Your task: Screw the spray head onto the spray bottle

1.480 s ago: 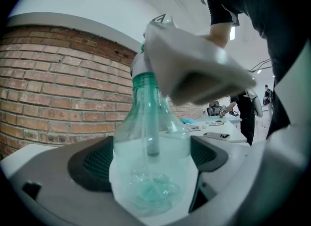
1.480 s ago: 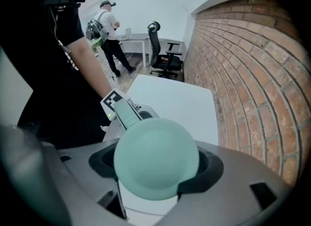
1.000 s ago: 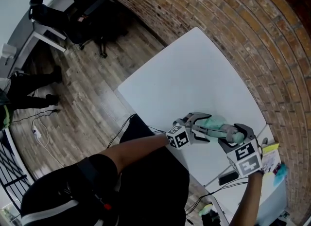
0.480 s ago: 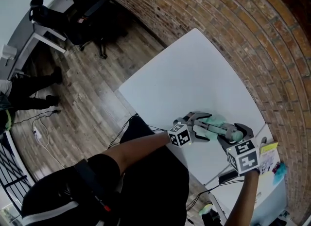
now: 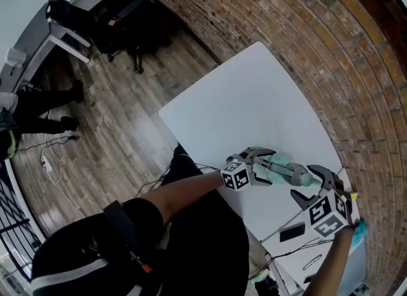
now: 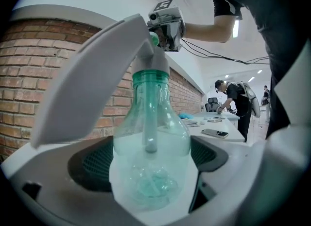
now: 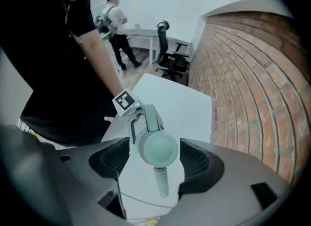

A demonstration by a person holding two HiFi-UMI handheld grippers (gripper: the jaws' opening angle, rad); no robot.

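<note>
Plainly, the left gripper (image 5: 267, 167) is clamped on the spray bottle (image 6: 150, 142): both of its pads press the round, clear green body, which fills the space between the jaws. The bottle's neck points straight away from this gripper, toward the other one. A pale dip tube (image 6: 149, 123) runs down inside it.

Over the white table (image 5: 254, 104), the bottle lies roughly level in the air, between the two tools.

The right gripper (image 7: 154, 153) faces the bottle's far end with its jaws spread. The spray head (image 7: 157, 147) sits on the neck, directly ahead of this gripper and between its pads, with a slim gap on each side. The trigger hangs toward the lower edge of the right gripper view. How far the head is threaded on cannot be told.
</note>
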